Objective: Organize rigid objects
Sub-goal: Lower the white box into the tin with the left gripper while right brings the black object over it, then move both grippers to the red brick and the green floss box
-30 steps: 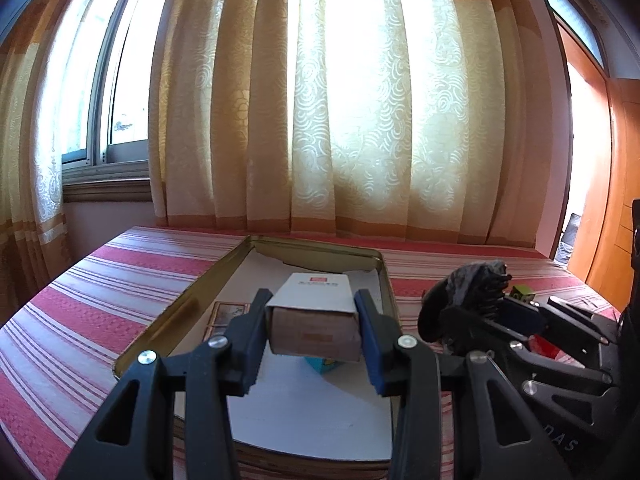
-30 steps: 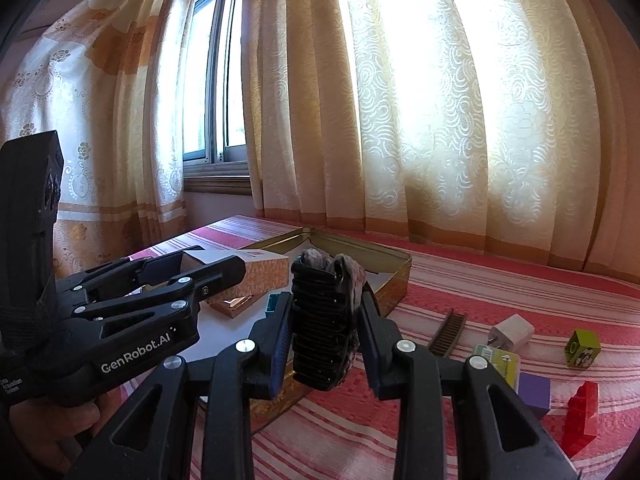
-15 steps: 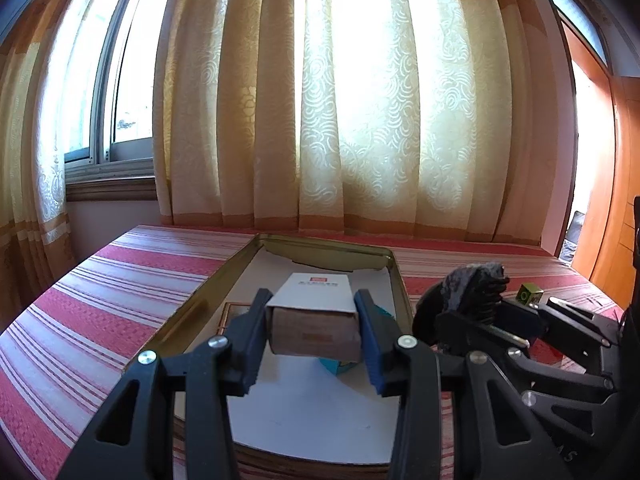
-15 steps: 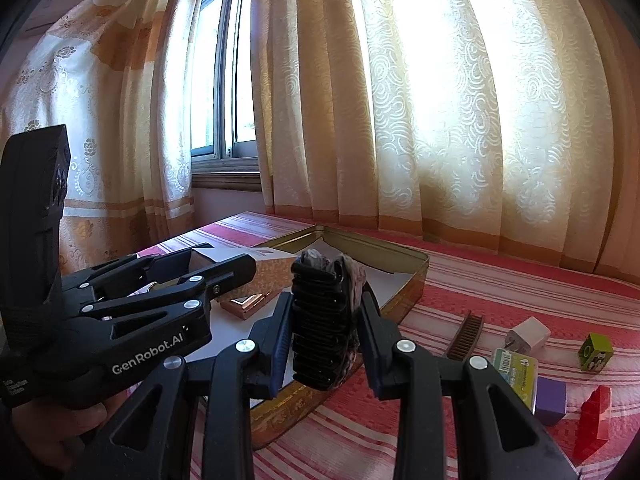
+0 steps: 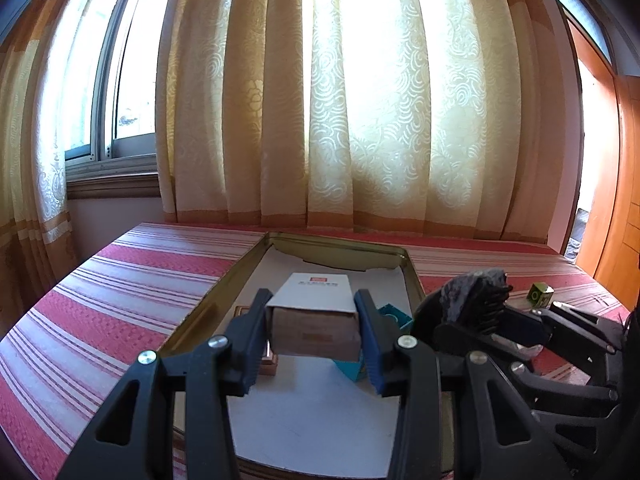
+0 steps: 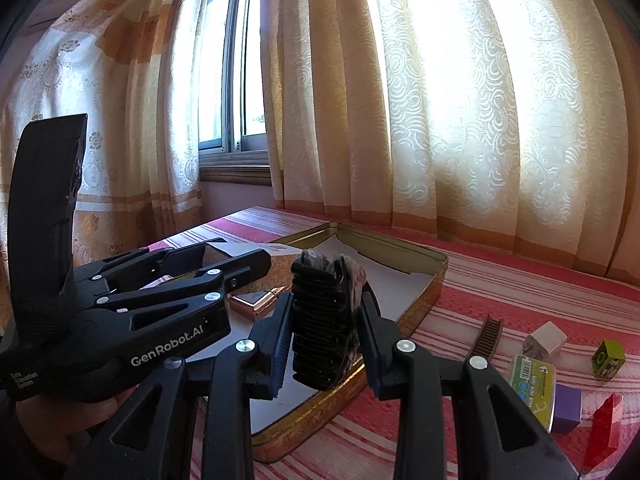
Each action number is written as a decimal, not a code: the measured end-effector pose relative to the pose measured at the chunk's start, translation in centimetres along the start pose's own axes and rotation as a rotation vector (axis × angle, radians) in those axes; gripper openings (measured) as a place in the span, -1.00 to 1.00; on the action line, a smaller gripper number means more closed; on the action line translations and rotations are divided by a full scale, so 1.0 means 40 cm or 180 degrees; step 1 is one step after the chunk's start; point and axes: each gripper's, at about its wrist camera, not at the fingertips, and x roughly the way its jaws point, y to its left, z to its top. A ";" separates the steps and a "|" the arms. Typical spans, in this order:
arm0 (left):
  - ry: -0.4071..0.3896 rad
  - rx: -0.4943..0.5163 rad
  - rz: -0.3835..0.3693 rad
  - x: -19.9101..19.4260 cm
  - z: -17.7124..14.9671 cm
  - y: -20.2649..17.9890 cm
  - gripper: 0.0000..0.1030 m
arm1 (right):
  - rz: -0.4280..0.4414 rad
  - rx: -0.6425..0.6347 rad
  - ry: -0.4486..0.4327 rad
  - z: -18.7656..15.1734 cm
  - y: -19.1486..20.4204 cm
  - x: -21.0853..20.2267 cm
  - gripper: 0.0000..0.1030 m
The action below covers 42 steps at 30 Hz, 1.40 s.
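Observation:
My left gripper [image 5: 314,334] is shut on a brown box with a white top [image 5: 314,312] and holds it above the gold tray [image 5: 340,242]. The tray has a white sheet on its floor, with a copper-coloured case [image 5: 266,356] and a teal box [image 5: 390,316] lying in it. My right gripper [image 6: 324,338] is shut on a black ribbed object [image 6: 320,320] over the tray's near right rim [image 6: 440,258]. In the left wrist view it is at the right [image 5: 474,300]. The left gripper also shows in the right wrist view [image 6: 240,264].
On the red striped cloth right of the tray lie a brown comb [image 6: 488,336], a white charger [image 6: 546,340], a green cube [image 6: 608,358], a green-labelled tin [image 6: 534,380], a purple block [image 6: 566,408] and a red brick [image 6: 606,428]. Curtains and a window stand behind.
Both grippers have moved forward over the tray with their objects still held. The copper case and teal box now show closer beneath the left gripper.

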 end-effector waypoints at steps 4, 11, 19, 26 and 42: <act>0.0001 0.0037 0.0068 0.010 0.016 0.013 -0.20 | 0.0038 -0.0012 0.0023 0.005 0.003 0.014 -0.34; 0.0120 0.0024 0.0153 0.051 0.050 0.050 -0.20 | 0.0067 0.0044 0.0164 0.041 -0.022 0.081 -0.34; 0.0371 0.0064 0.0207 0.116 0.061 0.059 -0.18 | -0.0008 0.0074 0.0451 0.079 -0.057 0.192 -0.33; 0.0222 -0.0062 0.0457 0.087 0.039 0.085 0.94 | -0.0063 0.0271 0.0413 0.078 -0.096 0.191 0.20; 0.0071 -0.0111 0.0247 -0.001 0.025 -0.038 0.99 | -0.0654 0.0399 0.0124 -0.029 -0.273 -0.149 0.52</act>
